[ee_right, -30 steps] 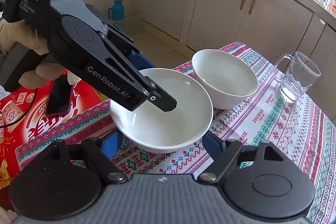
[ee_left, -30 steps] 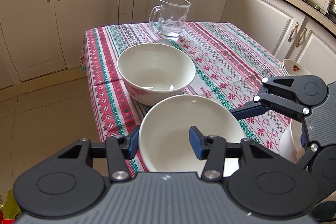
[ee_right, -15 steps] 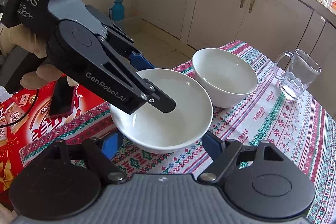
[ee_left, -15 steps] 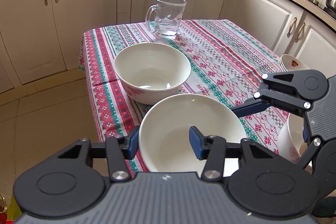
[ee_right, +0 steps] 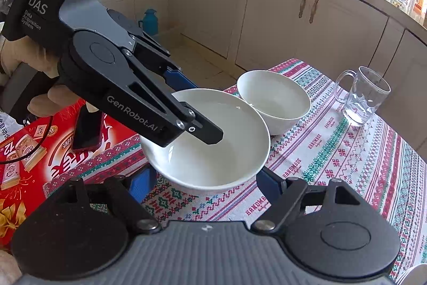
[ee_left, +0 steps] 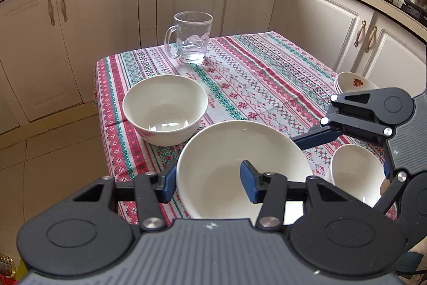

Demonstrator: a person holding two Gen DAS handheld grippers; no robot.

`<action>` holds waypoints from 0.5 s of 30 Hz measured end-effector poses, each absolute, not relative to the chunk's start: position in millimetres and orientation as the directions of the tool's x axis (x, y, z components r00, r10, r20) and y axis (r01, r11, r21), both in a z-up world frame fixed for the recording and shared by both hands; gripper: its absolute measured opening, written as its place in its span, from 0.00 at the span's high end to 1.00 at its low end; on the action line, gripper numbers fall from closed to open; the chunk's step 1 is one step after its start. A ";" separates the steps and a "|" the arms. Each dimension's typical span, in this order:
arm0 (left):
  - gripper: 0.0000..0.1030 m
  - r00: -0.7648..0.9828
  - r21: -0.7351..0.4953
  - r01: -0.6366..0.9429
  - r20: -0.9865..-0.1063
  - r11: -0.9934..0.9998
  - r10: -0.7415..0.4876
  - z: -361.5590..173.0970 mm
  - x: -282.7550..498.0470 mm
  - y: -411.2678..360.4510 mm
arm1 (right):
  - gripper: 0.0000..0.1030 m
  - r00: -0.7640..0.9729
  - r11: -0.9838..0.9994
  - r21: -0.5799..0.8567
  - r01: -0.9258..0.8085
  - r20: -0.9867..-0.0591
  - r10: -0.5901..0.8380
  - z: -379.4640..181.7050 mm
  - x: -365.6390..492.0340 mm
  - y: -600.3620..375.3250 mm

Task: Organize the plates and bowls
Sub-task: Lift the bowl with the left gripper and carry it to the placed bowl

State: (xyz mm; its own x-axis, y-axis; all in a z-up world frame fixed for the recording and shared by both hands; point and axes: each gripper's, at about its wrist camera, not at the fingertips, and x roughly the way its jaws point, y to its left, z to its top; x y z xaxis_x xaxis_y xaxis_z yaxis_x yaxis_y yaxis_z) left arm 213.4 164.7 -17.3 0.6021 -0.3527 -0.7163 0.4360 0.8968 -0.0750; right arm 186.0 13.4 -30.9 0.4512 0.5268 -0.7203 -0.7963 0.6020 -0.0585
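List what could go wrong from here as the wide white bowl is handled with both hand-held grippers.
1. The left hand-held gripper pinches only the rim of the wide bowl; the smooth wall could slip or tip.
2. The deep bowl stands close by, so the two rims may knock.
3. The right hand-held gripper works right next to a small bowl and might strike it.
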 end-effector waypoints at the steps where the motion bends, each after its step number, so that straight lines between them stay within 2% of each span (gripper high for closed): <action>1: 0.53 0.604 -0.072 0.438 -0.715 0.896 -0.352 -14.6 210.6 161.7 | 0.17 0.452 0.604 -0.055 -0.795 -0.718 0.530 -28.7 183.9 10.3; 15: 0.53 0.613 -0.030 0.516 -0.685 0.856 -0.394 14.0 183.4 101.9 | 0.17 0.515 0.655 -0.055 -0.754 -0.668 0.537 -2.1 148.5 -51.6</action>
State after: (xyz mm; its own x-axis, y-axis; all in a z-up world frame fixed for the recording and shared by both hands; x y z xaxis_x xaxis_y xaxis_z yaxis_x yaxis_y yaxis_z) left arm 183.4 101.9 14.0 0.6131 -0.3939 -0.6848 0.5161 0.8560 -0.0303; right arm 148.5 -51.6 -2.1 0.5152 0.5368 -0.6681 -0.7536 0.6550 -0.0548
